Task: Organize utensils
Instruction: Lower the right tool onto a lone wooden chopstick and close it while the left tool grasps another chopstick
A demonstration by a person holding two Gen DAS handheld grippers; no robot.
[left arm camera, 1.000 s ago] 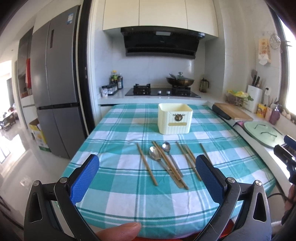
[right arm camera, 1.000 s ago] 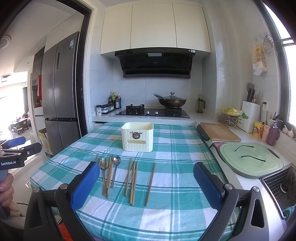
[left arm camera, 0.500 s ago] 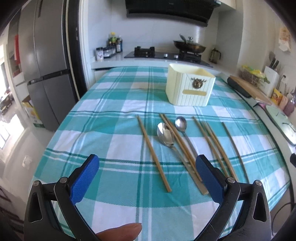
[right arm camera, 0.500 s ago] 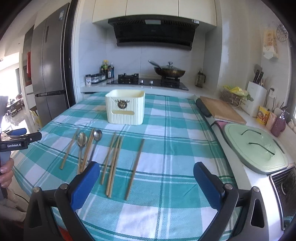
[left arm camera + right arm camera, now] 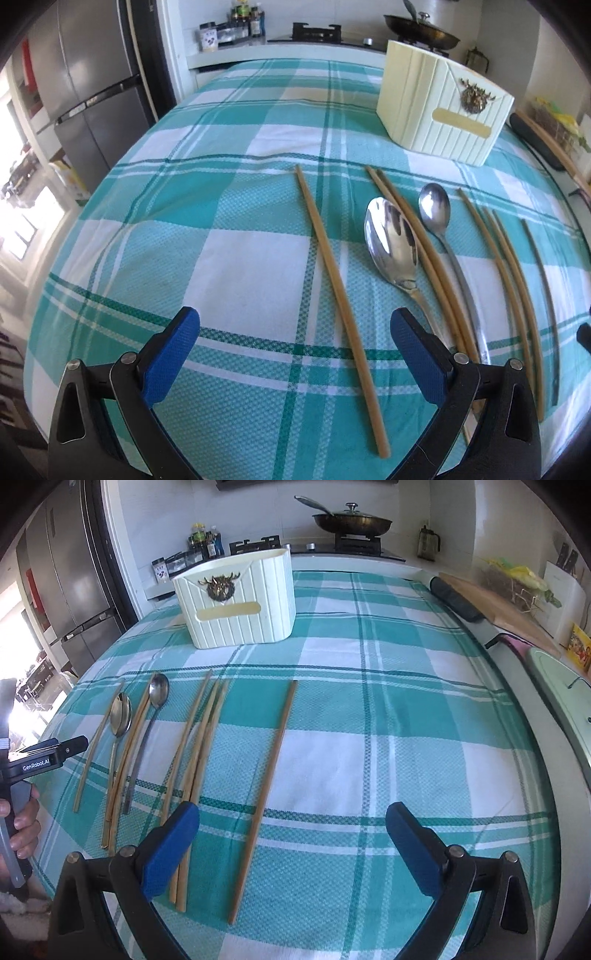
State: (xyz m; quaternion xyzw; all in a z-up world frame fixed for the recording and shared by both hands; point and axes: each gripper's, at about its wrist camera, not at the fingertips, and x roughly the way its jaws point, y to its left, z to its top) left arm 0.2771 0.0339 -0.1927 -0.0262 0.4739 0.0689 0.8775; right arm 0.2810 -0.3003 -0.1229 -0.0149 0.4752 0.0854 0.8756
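Several wooden chopsticks and two metal spoons lie in a row on the teal checked tablecloth (image 5: 229, 236). A cream utensil holder (image 5: 443, 110) stands behind them; it also shows in the right wrist view (image 5: 240, 602). My left gripper (image 5: 295, 350) is open and empty, just above the table, with the leftmost chopstick (image 5: 336, 291) between its fingers. The large spoon (image 5: 391, 243) and small spoon (image 5: 436, 210) lie to its right. My right gripper (image 5: 291, 838) is open and empty over the rightmost chopstick (image 5: 269, 775).
A stove with a lidded pan (image 5: 351, 522) and bottles (image 5: 203, 541) stand on the counter behind the table. A fridge (image 5: 92, 85) is at the left. A cutting board (image 5: 495, 609) and a green lid (image 5: 561, 694) lie at the right.
Both grippers have moved forward and down toward the table, so the utensils now look much larger and closer. Both stay open.
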